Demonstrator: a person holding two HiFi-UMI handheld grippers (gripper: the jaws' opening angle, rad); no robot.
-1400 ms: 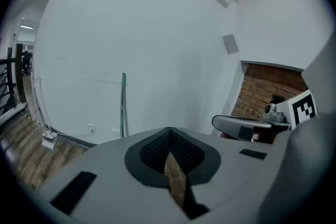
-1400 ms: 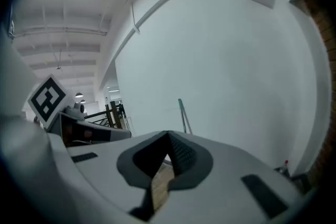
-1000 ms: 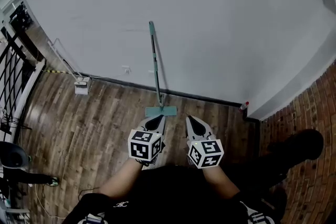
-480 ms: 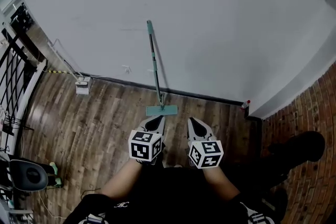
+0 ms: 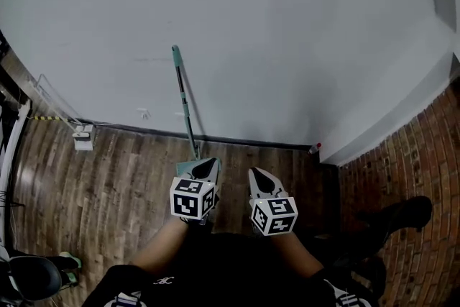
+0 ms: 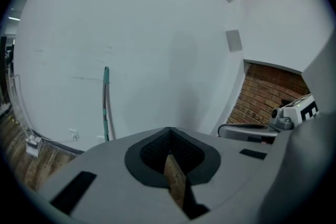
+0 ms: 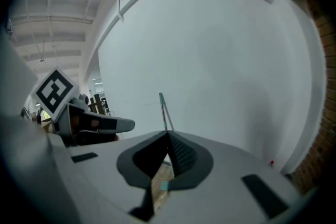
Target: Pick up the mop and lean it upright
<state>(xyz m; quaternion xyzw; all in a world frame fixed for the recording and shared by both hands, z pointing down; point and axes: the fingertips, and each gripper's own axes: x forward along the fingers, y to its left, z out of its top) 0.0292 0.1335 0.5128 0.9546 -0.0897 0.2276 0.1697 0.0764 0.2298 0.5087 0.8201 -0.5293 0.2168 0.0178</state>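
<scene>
Apparently done: the mop point(image 5: 184, 101) leans upright against the white wall point(image 5: 302, 25), and my left gripper point(image 5: 205, 167) and right gripper point(image 5: 259, 180) both sit closed, holding nothing.

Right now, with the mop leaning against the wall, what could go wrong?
1. The mop stands steeply against the plain white wall on a wooden floor, and nothing holds it. Its head might slide out, and the handle could fall sideways.
2. The left gripper, shut and empty, appears close to the mop's head in the head view. A careless forward move might knock the mop over.
</scene>
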